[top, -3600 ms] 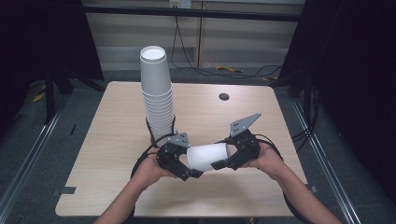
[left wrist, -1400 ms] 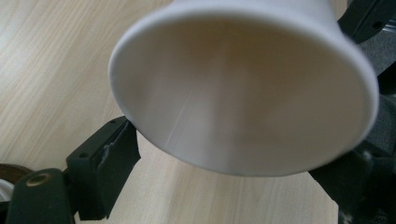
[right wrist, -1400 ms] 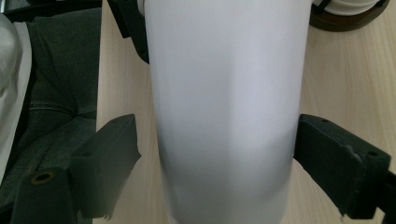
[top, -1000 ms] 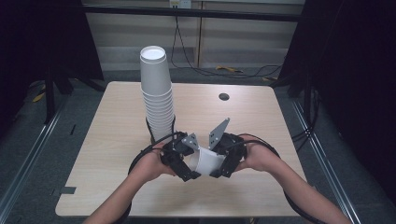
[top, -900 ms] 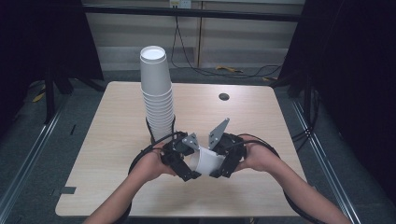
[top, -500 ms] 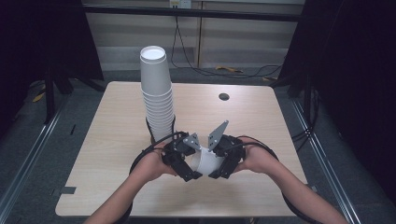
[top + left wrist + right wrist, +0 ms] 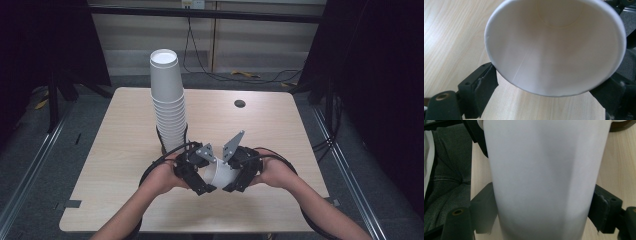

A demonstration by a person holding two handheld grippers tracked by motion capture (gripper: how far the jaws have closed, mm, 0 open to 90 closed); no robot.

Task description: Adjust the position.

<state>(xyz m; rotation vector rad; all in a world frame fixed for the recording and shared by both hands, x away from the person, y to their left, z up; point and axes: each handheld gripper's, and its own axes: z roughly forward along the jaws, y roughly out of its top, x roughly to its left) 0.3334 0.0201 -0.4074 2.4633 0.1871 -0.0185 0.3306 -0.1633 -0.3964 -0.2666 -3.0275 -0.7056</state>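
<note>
White paper cup held sideways above wooden table, clamped at mouth by left gripper, around body by right gripper; tall cup stack behind.

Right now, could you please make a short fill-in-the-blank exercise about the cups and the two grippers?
1. The cup held between the two hand-held grippers is ____ in colour.
2. The left hand-held gripper holds this cup at its ____ end.
3. The tall stack of cups stands on the ____.
4. The right hand-held gripper has one jaw on each ____ of the cup.

Missing words: white; open; table; side
</note>
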